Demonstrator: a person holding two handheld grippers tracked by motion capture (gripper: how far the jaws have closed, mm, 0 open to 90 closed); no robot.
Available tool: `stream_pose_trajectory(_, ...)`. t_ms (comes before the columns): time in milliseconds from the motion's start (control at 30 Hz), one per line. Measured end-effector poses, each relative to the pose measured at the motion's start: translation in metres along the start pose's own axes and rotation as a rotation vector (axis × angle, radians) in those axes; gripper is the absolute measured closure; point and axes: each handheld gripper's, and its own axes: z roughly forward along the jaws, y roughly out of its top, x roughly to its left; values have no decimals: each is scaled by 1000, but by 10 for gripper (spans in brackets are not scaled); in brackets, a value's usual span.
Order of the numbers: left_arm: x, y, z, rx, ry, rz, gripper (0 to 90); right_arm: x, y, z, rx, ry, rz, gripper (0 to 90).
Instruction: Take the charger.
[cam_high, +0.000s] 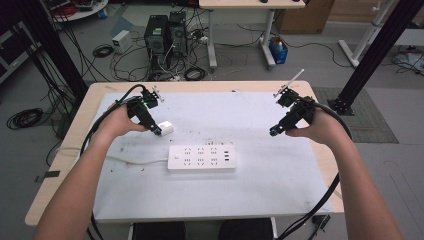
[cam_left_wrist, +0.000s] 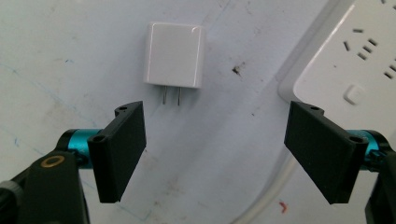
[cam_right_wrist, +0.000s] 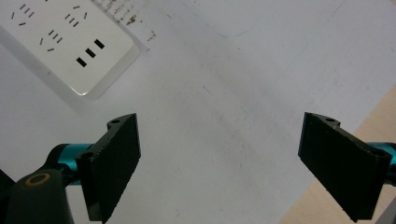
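A power strip (cam_high: 201, 158) lies mid-mat (cam_high: 280, 190), with a charger (cam_high: 165, 128) behind it to the left.

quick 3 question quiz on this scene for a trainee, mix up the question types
1. True or false: the left gripper is shut on the white plug adapter.
2. Which item has a white cable running off it toward the table's left edge? A) the plug adapter B) the power strip C) the right gripper
3. Fill in: in the left gripper view, the adapter's two metal prongs point ____ the jaws.

Key
1. False: its jaws are wide open, and the adapter lies on the white mat beyond them.
2. B
3. toward
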Motion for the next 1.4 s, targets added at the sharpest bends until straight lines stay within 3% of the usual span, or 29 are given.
stream_pose_trajectory(233,17,11,34,50,2,-4,209,-3,-2,0,-11,3,-1,125)
stream_pose_trajectory(533,26,17,55,63,11,-3,214,-8,-7,-1,-27,5,18,125)
stream_pose_trajectory(767,30,20,65,60,8,-6,279,-8,-10,4,-23,17,14,125)
stream_pose_trajectory(1000,28,23,78,105,3,19,367,-10,-12,7,-13,17,15,125)
stream_pose_trajectory(1067,27,24,79,115,8,31,420,-11,-12,8,-13,20,15,125)
stream_pose_trajectory(1300,28,23,77,115,23,30,426,-11,-13,9,-9,19,25,125)
stream_pose_trajectory(1400,22,22,63,92,20,38,425,-11,-12,10,4,19,31,127)
